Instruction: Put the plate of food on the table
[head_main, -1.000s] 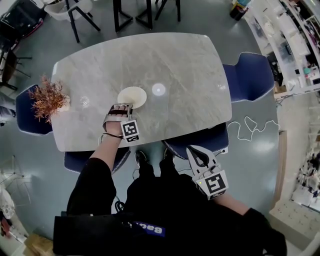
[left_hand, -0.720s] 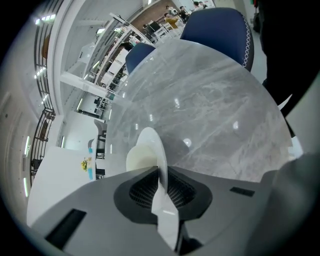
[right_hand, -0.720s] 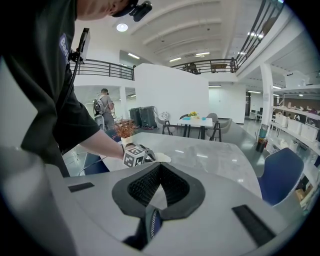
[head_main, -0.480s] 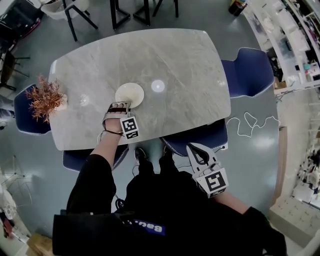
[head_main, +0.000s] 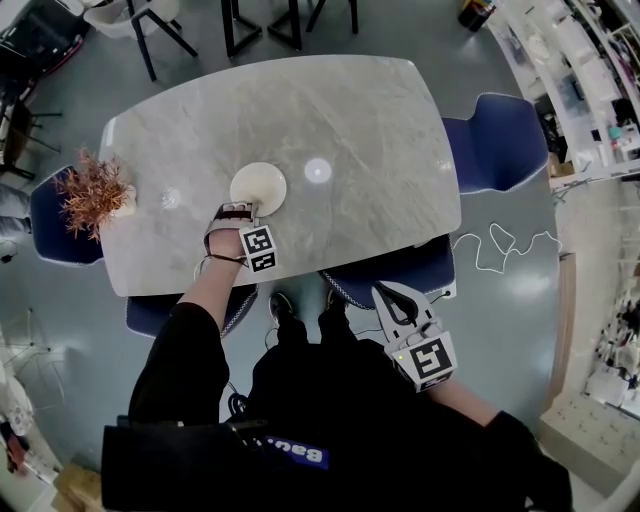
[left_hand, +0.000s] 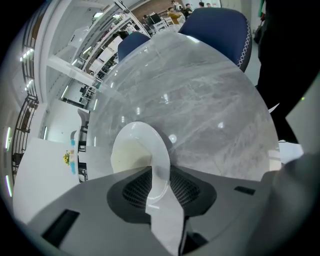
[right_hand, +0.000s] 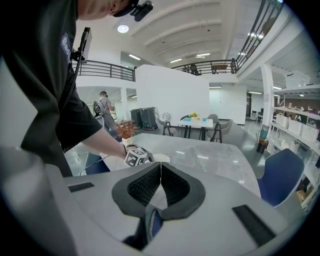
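A round cream plate (head_main: 258, 187) lies flat on the grey marble table (head_main: 350, 130), left of its middle. My left gripper (head_main: 238, 212) sits at the plate's near rim. In the left gripper view the plate's rim (left_hand: 135, 155) runs between the dark pads (left_hand: 132, 189), and the jaws are opening and stand apart around it. I see no food on the plate. My right gripper (head_main: 395, 300) hangs off the table's near edge by the person's legs. Its jaws (right_hand: 161, 182) are shut with nothing in them.
A dried reddish plant (head_main: 95, 195) stands at the table's left end. Blue chairs stand at the right (head_main: 495, 150), at the left (head_main: 50, 225) and under the near edge (head_main: 400, 275). A white cable (head_main: 500, 250) lies on the floor to the right.
The plate has stayed flat on the table and the left gripper has kept to its near rim. The right gripper has hardly moved.
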